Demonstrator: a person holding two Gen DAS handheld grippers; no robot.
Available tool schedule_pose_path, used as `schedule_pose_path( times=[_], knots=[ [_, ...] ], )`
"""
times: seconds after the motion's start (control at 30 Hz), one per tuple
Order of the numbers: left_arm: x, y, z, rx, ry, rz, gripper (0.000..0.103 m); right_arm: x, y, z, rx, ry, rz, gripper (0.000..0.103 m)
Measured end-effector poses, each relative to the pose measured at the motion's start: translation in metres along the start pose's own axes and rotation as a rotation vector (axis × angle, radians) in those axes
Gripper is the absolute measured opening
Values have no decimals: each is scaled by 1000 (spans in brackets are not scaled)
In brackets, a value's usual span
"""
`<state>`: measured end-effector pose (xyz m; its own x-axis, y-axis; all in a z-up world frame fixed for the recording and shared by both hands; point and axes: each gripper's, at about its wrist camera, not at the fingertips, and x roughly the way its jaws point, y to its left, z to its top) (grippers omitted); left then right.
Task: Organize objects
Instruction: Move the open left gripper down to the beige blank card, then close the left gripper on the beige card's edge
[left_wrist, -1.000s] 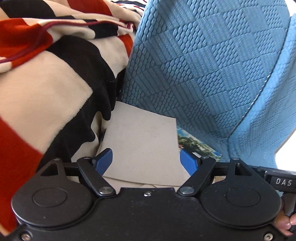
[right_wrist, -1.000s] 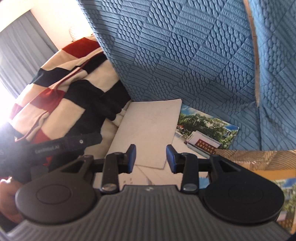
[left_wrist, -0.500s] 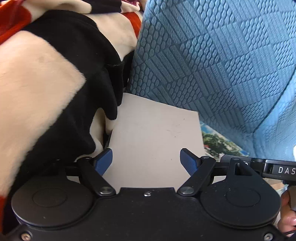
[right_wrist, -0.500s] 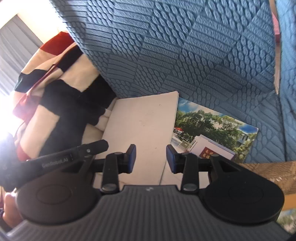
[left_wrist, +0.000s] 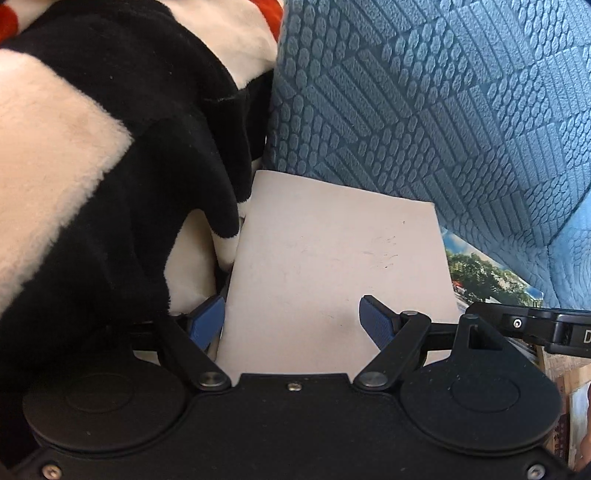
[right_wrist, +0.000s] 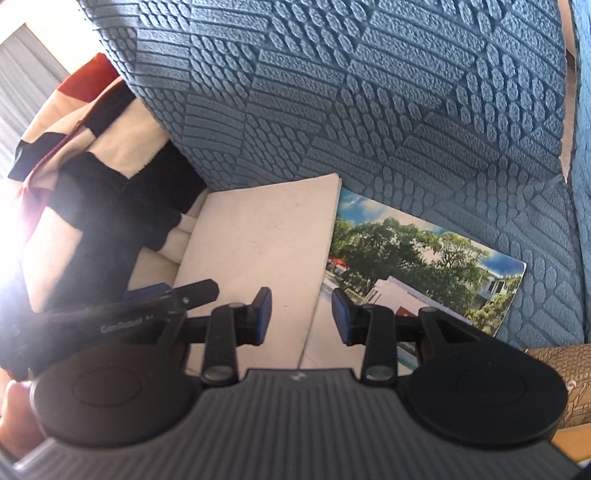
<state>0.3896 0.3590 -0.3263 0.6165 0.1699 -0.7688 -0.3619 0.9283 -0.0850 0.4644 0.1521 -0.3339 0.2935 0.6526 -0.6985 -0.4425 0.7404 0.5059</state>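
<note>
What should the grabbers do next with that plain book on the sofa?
Probably close the left hand-held gripper on the near left edge of the plain beige book. Its jaws stand open astride that edge, nothing is gripped yet, and the striped blanket crowds the book's left side.

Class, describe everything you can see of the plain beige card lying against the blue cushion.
The beige card is a flat, stiff-looking rectangular sheet, unprinted, with faint scuff marks. It lies flat, its far edge at the blue cushion, its left edge beside the striped fleece blanket. Its right edge overlaps a photo-covered booklet. Both grippers hover over it, not visibly gripping it.
</note>
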Motion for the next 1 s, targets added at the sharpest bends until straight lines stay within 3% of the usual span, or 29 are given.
schedule_pose_path(
  times=[0.4,0.6,0.83,1.0],
  knots=[
    [5,3,2,-45,34,-5,73,5,-2,-1,15,9,0,39],
    [-7,17,4,-124,4,-59,52,6,-4,-1,24,15,8,39],
    [-34,31,9,-185,-63,-234,41,7,-12,1,76,22,40,38],
    [-24,50,15,-362,25,-407,28,10,-23,5,161,34,83,37]
  ],
)
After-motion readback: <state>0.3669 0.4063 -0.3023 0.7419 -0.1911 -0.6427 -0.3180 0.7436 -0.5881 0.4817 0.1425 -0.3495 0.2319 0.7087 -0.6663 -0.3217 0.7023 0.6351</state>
